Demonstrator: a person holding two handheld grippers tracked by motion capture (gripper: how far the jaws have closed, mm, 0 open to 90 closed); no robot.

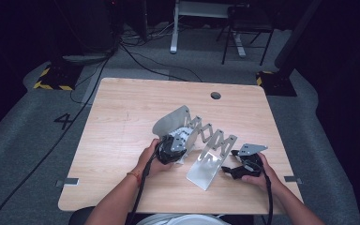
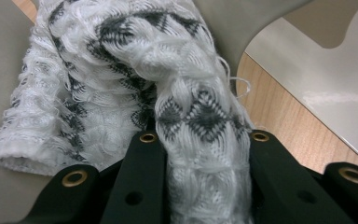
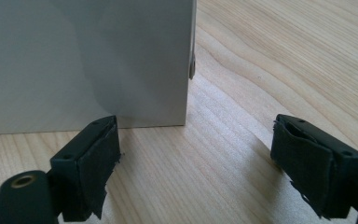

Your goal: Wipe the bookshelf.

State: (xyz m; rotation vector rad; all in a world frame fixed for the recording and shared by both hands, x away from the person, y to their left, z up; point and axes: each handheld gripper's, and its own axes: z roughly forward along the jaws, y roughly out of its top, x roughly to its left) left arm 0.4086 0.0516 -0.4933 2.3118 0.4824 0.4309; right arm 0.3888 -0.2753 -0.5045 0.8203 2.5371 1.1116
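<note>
From the high view, the wooden table point(image 1: 122, 122) carries a metal expanding rack point(image 1: 201, 140) made of 2 flat end plates joined by scissor links, and a person's 2 forearms come in from the bottom edge, each hand around a black gripper. That view places the left gripper point(image 1: 176, 146) at the rack's far end plate and the right gripper point(image 1: 232, 169) just beside the near end plate, but it is too small to tell what lies between the plates. The left gripper view supplies that: a white knitted cloth with dark grey diamond patterning point(image 2: 135, 84) is bunched against the grey plate, and a fold of it runs down between the 2 black jaws of the left gripper point(image 2: 205, 140), which press on it from both sides, narrowly parted by the thickness of the fabric. The right gripper view shows the right gripper point(image 3: 196, 149) with its jaws spread wide and holding nothing, low over the wood, the corner of the near end plate point(image 3: 88, 60) standing upright just ahead of 1 jaw.
</note>
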